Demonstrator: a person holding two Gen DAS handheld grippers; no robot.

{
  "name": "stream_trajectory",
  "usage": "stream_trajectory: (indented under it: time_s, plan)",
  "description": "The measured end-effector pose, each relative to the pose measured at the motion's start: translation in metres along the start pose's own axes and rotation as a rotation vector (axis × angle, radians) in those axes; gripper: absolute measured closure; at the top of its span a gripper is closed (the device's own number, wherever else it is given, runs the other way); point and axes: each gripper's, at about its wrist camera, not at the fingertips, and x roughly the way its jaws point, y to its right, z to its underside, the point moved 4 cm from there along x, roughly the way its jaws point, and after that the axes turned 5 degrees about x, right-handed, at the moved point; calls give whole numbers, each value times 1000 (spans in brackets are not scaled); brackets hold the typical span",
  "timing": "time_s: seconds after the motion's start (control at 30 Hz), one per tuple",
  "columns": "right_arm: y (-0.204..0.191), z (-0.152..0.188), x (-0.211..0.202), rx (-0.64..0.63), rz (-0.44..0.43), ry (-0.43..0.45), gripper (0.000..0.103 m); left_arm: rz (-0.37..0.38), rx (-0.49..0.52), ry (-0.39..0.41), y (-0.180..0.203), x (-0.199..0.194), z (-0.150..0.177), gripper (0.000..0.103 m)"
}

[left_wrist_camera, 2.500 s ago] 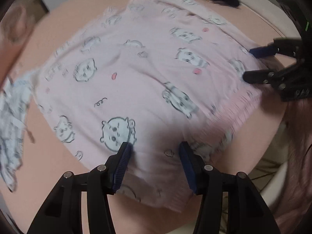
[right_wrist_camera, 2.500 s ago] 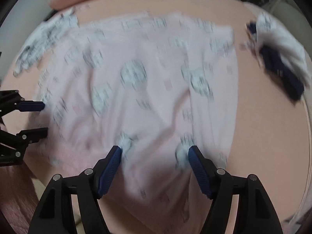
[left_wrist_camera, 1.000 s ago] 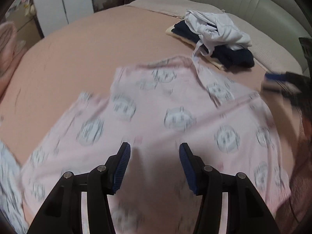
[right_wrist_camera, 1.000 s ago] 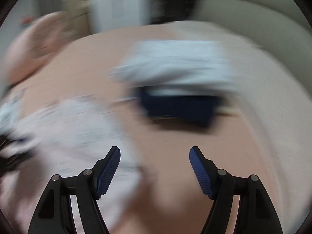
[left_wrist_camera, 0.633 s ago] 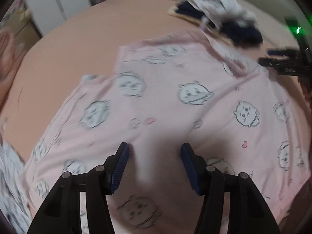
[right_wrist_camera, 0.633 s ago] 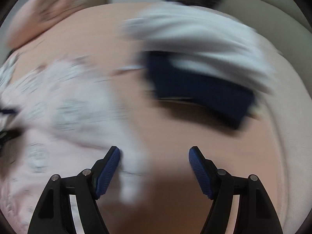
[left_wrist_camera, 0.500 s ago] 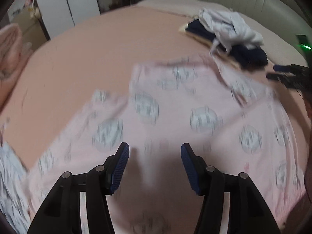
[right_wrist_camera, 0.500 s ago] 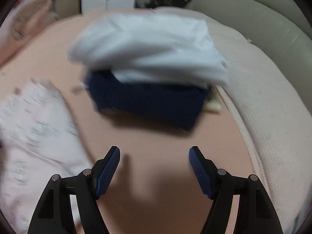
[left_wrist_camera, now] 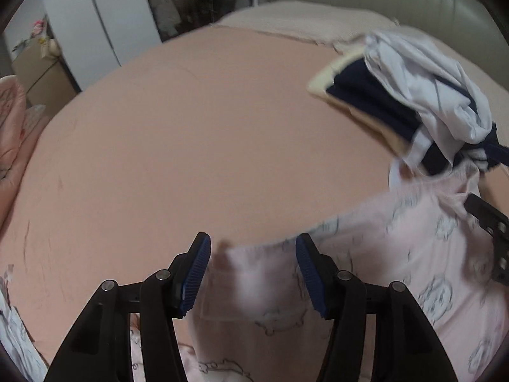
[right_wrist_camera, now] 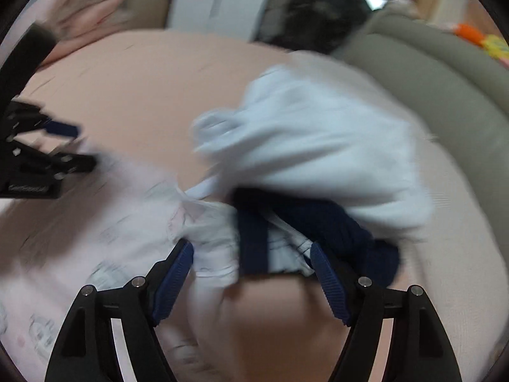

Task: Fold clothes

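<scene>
A pink shirt with cartoon prints [left_wrist_camera: 413,254] lies flat on the peach bed [left_wrist_camera: 191,127]. My left gripper [left_wrist_camera: 253,242] is open over the shirt's far edge, and the cloth lies below between the fingers without being pinched. My right gripper [right_wrist_camera: 251,250] is open with its jaws opening, at the shirt's [right_wrist_camera: 121,216] far corner. That corner and a navy garment [right_wrist_camera: 318,219] show between its fingers. The picture is blurred there. Each gripper shows in the other's view: the right gripper [left_wrist_camera: 486,178] at the right edge, the left gripper [right_wrist_camera: 81,146] at the left.
A pile with a crumpled white garment [left_wrist_camera: 423,86] on folded navy clothes [left_wrist_camera: 366,95] sits right beside the shirt's corner. A pink cushion [right_wrist_camera: 89,3] lies far left. White wardrobe [left_wrist_camera: 95,22] and padded beige headboard [right_wrist_camera: 445,79] stand behind. Printed white cloth [left_wrist_camera: 12,343] lies lower left.
My left gripper has gone from over the shirt's middle to its far edge. My right gripper has swung down to the shirt's corner beside the clothes pile.
</scene>
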Motion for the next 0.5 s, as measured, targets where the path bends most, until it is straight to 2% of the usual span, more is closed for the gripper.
stream_trajectory:
  time_s: [0.1, 0.13, 0.2, 0.27, 0.4, 0.5]
  plan:
    - [8, -3, -19, 21, -37, 84, 26, 103, 4, 30, 9, -7, 6, 49]
    - [12, -2, -16, 5, -33, 76, 26, 104, 32, 17, 14, -5, 11, 49]
    - [9, -3, 10, -42, -12, 6, 26, 77, 78, -20, 21, 4, 19, 49]
    - [27, 2, 8, -4, -60, -58, 27, 76, 64, -25, 21, 9, 21, 48]
    - [36, 4, -9, 77, -163, -29, 27, 88, 11, -10, 21, 8, 14, 48]
    - [35, 11, -21, 106, -221, -38, 26, 148, 64, 48, 36, -5, 6, 48]
